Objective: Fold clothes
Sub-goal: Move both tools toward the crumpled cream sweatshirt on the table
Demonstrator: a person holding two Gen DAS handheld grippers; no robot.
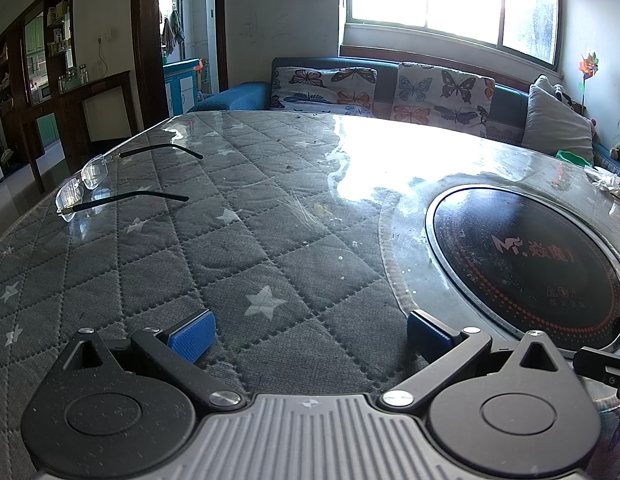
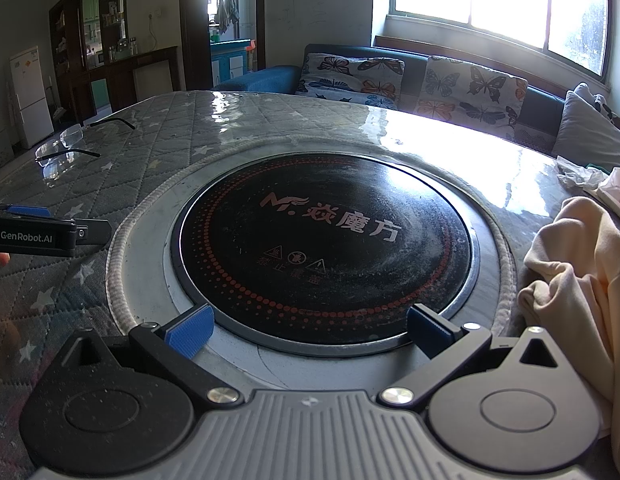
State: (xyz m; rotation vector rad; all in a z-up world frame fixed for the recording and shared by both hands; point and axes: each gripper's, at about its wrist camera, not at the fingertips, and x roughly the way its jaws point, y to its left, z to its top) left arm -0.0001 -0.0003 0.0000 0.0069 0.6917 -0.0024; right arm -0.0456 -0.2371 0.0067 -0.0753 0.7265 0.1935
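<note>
A crumpled cream-coloured soft fabric garment (image 2: 582, 280) lay bunched at the right edge of the grey star-quilted, plastic-covered table (image 1: 213, 240), just beside the round black inset cooktop (image 2: 326, 248). Both the left gripper (image 1: 310, 330) and the right gripper (image 2: 310, 328) hovered with jaws spread wide, grasping nothing. The cloth looked light and limp, likely best pinched at a hem or corner.

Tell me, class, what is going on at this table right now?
A person holds a two-finger gripper in each hand over a round table with a quilted star cover. The left gripper and the right gripper are both open and hold nothing. A cream garment lies crumpled at the right edge, untouched, so no folding has begun. The right gripper hangs over the built-in black cooktop. A pair of glasses lies on the far left.
</note>
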